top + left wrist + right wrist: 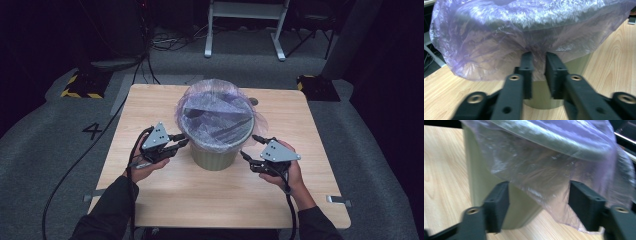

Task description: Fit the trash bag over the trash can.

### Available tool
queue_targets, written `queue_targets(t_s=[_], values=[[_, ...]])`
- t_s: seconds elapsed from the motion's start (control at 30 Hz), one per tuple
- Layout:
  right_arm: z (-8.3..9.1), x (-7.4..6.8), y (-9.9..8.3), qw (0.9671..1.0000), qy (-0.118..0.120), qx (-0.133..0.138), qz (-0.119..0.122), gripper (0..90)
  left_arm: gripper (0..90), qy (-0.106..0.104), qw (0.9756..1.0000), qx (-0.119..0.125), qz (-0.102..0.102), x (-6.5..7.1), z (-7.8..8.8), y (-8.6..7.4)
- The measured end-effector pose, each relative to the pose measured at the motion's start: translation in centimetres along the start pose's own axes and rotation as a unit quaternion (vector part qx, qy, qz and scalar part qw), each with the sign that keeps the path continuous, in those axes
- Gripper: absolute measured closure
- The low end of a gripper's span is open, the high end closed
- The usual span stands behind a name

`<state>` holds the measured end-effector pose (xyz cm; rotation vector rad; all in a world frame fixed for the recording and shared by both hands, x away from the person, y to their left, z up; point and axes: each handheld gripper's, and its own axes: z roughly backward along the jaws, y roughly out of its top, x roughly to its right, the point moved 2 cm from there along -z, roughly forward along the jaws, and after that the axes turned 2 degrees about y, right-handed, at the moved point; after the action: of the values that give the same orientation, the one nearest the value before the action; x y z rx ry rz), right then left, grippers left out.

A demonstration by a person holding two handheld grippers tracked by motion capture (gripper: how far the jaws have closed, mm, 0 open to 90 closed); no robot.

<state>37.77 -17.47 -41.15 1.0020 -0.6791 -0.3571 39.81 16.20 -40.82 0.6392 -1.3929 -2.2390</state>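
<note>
A pale green bin [215, 155] stands upright near the middle of the wooden bench [165, 200], lined with a thin purple plastic bag [215, 107] whose edge is folded out over the rim and hangs down the outside wall in a loose, crinkled skirt. The left gripper [181, 140] comes in at the bin's left side, its fingers [527, 67] drawn close together just under the rim. In the left gripper view a gathered pinch of the bag's overhang sits between the two fingertips, the film puckering into folds right where they meet, so these fingers are closed on the bag; the rest of the skirt billows above and to either side of them, and the bin's wall rises directly behind and below the tips. The right gripper [253, 146] is at the bin's right side, held in the person's right hand [290, 172]. Its fingers [499, 202] stand well apart in the right gripper view, with the hanging edge of the bag drooping down into the space between them; the film lies near the farther finger, but no pad presses on it, so these fingers are open. One finger lies just beside the bin's green wall, which runs up past it, and the bin's lower edge meets the bench between the fingers.
</note>
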Motion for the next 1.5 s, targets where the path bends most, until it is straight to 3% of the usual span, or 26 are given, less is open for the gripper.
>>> queue_targets(t_s=[0.07,0.13,0.23,0.3,0.47,0.77,1.0,1.03,1.1,1.17,1.2,1.27,1.37,1.5], values=[[-0.1,-0.2,0.1,0.9999,-0.010,-0.001,0.009,51.5,85.4,0.000,1.0000,-0.004,-0.005,0.1,-0.1,0.0],[-0.2,-0.5,0.2,0.9999,-0.001,0.004,0.015,64.0,89.3,0.000,1.0000,-0.004,-0.009,0.1,-0.1,-0.1],[-0.3,-0.8,0.2,0.9995,0.004,0.001,0.031,82.0,89.8,-0.001,0.9999,-0.010,-0.013,0.1,-0.1,-0.2],[-0.3,-1.0,0.1,0.9993,0.011,-0.001,0.035,89.2,89.9,-0.004,0.9997,-0.015,-0.018,0.2,-0.2,-0.4],[-0.4,-1.1,-0.4,0.9991,0.022,-0.014,0.032,90.0,89.9,-0.006,0.9992,-0.032,-0.022,0.4,-0.6,-1.2],[-1.4,-0.5,-2.9,0.9980,0.042,-0.046,-0.008,90.0,89.9,-0.007,0.9973,-0.070,-0.023,0.1,-2.1,-3.0],[-2.0,0.2,-4.2,0.9965,0.047,-0.060,-0.034,90.0,89.4,-0.008,0.9972,-0.075,-0.005,-0.2,-2.7,-4.3],[-2.0,0.3,-4.3,0.9961,0.046,-0.064,-0.039,90.0,82.1,-0.003,0.9971,-0.076,-0.003,-0.3,-2.7,-4.3],[-2.1,0.4,-4.4,0.9957,0.047,-0.068,-0.042,90.0,77.0,-0.006,0.9975,-0.071,-0.003,-0.3,-2.4,-4.4],[-1.9,0.5,-4.4,0.9957,0.046,-0.066,-0.046,85.7,69.5,-0.002,0.9978,-0.065,-0.004,-0.2,-1.9,-4.4],[-1.7,0.6,-4.4,0.9960,0.042,-0.064,-0.046,81.4,71.6,-0.006,0.9982,-0.060,-0.007,-0.1,-1.6,-4.3],[-1.3,0.6,-4.2,0.9959,0.044,-0.060,-0.052,60.3,77.6,-0.007,0.9987,-0.050,-0.009,0.1,-0.9,-4.1],[-0.3,0.8,-4.1,0.9951,0.042,-0.074,-0.050,38.5,81.0,-0.004,0.9988,-0.046,-0.013,0.1,-0.4,-3.8],[1.5,1.3,-4.3,0.9955,0.027,-0.071,-0.058,27.3,79.7,-0.004,0.9989,-0.046,-0.008,0.1,-0.2,-3.8]])
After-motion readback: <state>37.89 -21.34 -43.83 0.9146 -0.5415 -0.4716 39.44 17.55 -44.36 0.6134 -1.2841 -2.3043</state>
